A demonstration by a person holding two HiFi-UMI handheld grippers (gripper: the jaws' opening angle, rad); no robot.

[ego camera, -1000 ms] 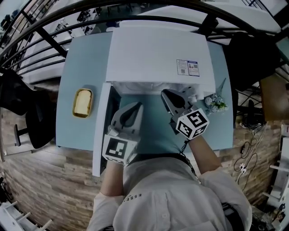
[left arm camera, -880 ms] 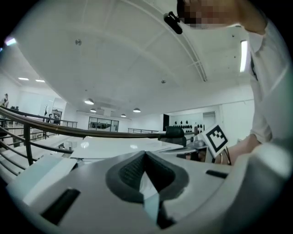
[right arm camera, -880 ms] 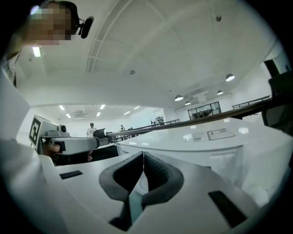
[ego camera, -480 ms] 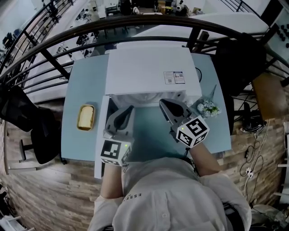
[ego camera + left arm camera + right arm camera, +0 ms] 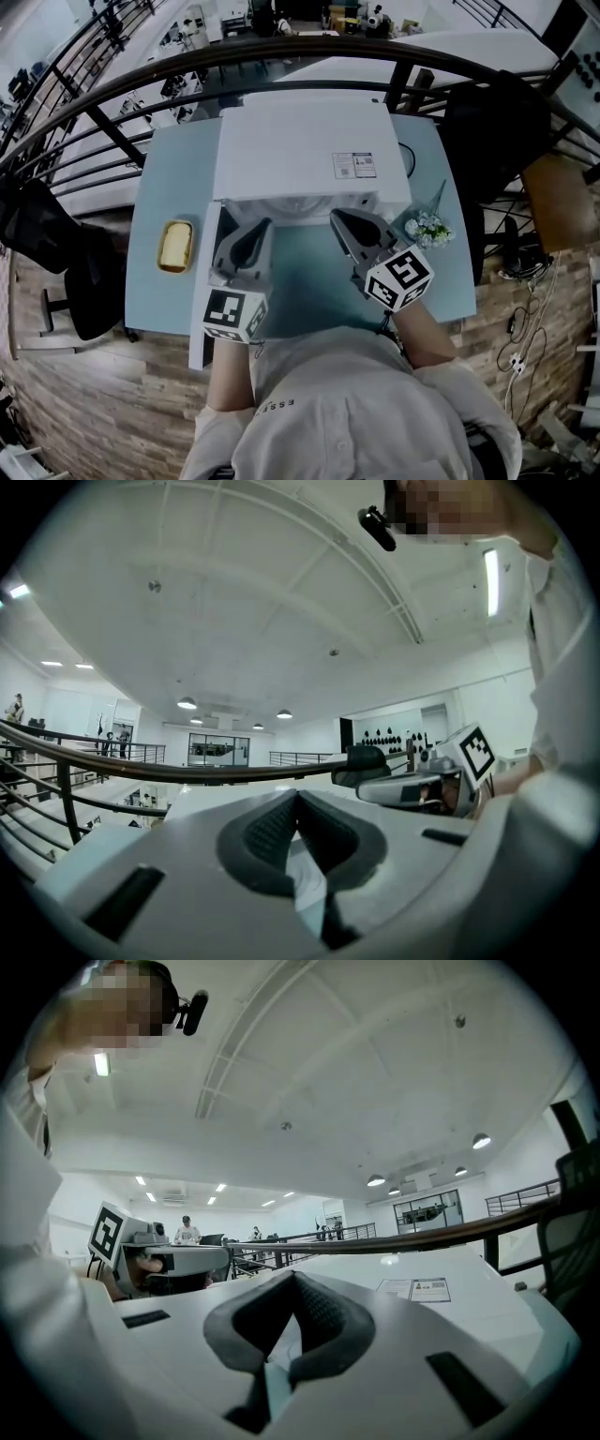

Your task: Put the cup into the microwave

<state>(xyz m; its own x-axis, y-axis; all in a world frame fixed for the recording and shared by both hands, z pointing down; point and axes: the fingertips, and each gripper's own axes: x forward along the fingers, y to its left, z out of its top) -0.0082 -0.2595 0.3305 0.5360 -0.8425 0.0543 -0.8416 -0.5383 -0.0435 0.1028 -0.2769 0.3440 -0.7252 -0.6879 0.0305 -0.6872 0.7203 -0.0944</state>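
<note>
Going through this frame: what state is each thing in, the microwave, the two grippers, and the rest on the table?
White microwave: its door stands swung open to the left.
Left gripper: shut, empty.
Right gripper: shut, empty.
Yellow loaf in its tray: lying flat on the light blue table.
Small bunch of flowers: beside the microwave.
Cup: in no view.

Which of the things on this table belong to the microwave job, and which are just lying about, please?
Job: microwave, its open door, left gripper, right gripper, both with jaws shut; no cup in view.
Lying about: yellow dish, flower bunch.
</note>
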